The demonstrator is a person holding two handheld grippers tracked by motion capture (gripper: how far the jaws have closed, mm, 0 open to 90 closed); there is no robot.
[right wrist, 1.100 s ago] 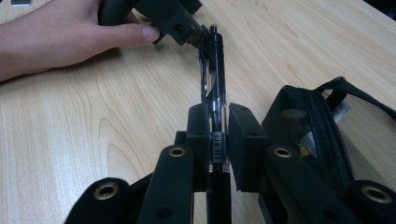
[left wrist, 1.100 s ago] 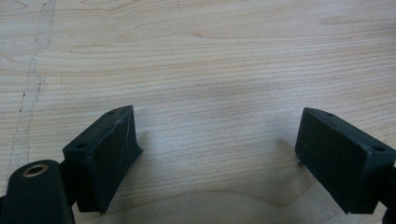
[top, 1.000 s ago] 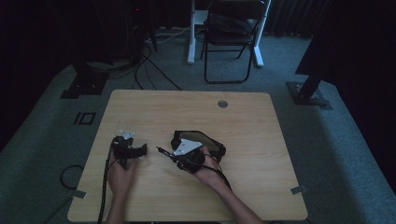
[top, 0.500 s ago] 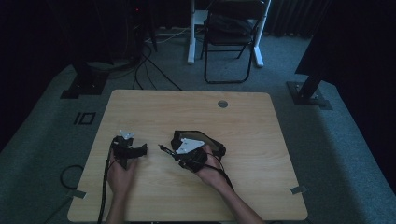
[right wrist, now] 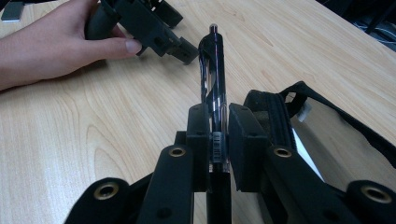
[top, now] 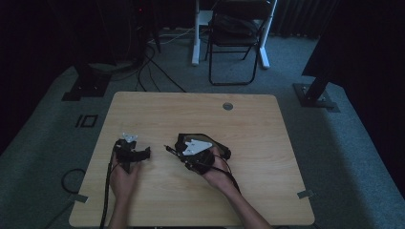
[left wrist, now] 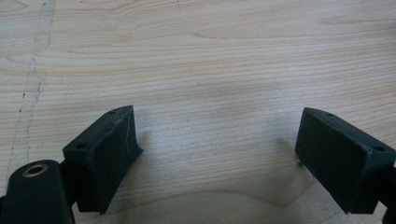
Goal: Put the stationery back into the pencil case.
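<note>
A black pen [right wrist: 212,70] is clamped between the jaws of my right gripper [right wrist: 217,135] and sticks out past them, above the table. In the high view the right gripper [top: 180,151] sits mid-table and the pen [top: 170,149] points left toward my left gripper [top: 144,152]. A black pouch [right wrist: 275,116] with a strap lies just beside the right gripper; in the high view the pouch [top: 223,152] lies under that hand. The left gripper [left wrist: 219,158] is open, low over bare wood, with nothing between its pads [left wrist: 107,149]. A hand [right wrist: 46,51] holds it.
The wooden table [top: 248,129] has a round cable hole [top: 228,106] near its far edge. A folding chair [top: 239,38] and stand legs are on the carpet beyond. Cables trail off the table's near left side.
</note>
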